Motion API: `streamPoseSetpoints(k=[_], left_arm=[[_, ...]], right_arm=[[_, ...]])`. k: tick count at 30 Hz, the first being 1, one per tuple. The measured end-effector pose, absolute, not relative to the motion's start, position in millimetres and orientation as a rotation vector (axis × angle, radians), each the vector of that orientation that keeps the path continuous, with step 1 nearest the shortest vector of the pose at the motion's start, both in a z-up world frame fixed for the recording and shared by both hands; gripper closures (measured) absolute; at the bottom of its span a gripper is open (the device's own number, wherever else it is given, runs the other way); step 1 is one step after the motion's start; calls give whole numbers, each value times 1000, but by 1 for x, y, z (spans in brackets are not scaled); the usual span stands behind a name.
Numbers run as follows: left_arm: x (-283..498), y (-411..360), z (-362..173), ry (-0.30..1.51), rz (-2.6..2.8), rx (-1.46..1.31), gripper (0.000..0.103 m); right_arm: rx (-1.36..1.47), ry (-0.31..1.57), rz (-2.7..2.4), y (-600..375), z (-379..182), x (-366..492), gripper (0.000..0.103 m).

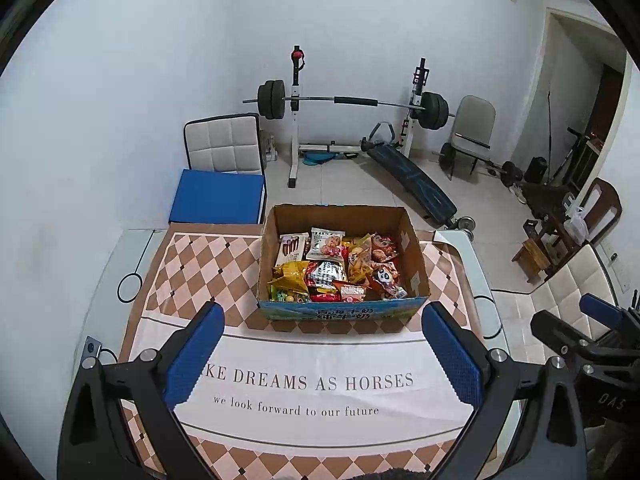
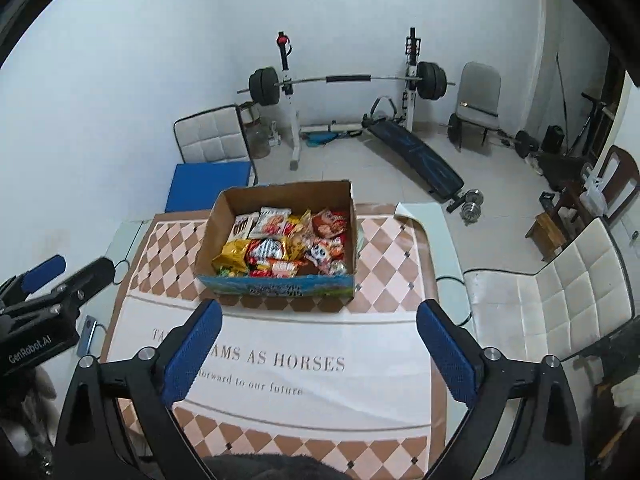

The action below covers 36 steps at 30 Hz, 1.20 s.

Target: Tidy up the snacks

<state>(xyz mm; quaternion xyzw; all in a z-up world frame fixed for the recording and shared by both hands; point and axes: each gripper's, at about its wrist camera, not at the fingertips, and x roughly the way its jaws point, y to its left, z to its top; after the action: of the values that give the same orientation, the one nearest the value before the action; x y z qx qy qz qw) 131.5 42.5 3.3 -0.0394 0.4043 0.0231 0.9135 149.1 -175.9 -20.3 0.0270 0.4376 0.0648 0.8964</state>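
Note:
An open cardboard box stands on the table, filled with several snack packets in yellow, red and white wrappers. It also shows in the right wrist view, with the snack packets inside. My left gripper is open and empty, held above the tablecloth in front of the box. My right gripper is open and empty, also short of the box. Each gripper appears at the edge of the other's view: the right gripper and the left gripper.
The table carries a brown and pink checked cloth with printed words. White chairs stand at the right and far left. A blue pad, a barbell rack and a bench stand behind.

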Motion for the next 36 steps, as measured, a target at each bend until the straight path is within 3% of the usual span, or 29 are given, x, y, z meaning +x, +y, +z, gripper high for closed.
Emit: streamPoseSetpoints(k=[36], left_arm=[[188, 38, -41, 839, 83, -23, 0]], right_arm=[[15, 887, 41, -167, -66, 226, 2]])
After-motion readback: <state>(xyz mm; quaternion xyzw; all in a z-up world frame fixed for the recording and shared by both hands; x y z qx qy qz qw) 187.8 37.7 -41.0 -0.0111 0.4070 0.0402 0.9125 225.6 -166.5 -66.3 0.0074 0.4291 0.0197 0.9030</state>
